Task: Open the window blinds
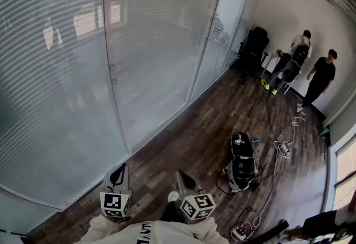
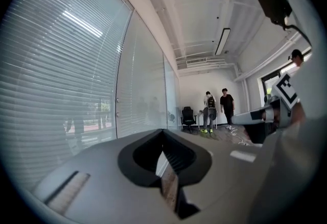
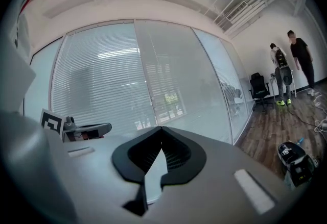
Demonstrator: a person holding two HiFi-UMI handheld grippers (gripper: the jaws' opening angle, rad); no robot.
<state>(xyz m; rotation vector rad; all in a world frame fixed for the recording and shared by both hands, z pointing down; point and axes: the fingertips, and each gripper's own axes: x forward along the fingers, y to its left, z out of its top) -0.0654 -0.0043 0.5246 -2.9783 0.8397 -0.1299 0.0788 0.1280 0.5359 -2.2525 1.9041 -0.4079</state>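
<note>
Your left hand-held gripper (image 2: 162,133): jaws pressed together at the tips, nothing between them. Your right hand-held gripper (image 3: 161,128): same, tips closed on each other, empty. You hold both level and side by side, low in the head view. Each has its black-and-white marker cube (image 1: 114,204) facing the camera.

The white horizontal-slat blinds (image 1: 50,70) hang full length behind the tall glass panes (image 1: 156,43). The slats lie close together, so only faint outdoor shapes show through. Neither gripper touches the blinds or the glass. The left one is nearer the blinds; the right one sits just beside it, on the side away from the blinds. The right gripper view faces the blinds almost square-on. The left gripper view runs along them toward the far corner.

Away from the blinds, on the dark wood plank floor (image 1: 211,120):
- A black backpack (image 1: 242,159) stands well apart from the blinds.
- A white cable (image 1: 275,182) snakes past it on the side away from the blinds.

At the far end of the blinds, a black office chair (image 1: 253,48) stands near the last pane. Two people (image 1: 320,76) stand beyond it by the white wall (image 1: 289,9).
</note>
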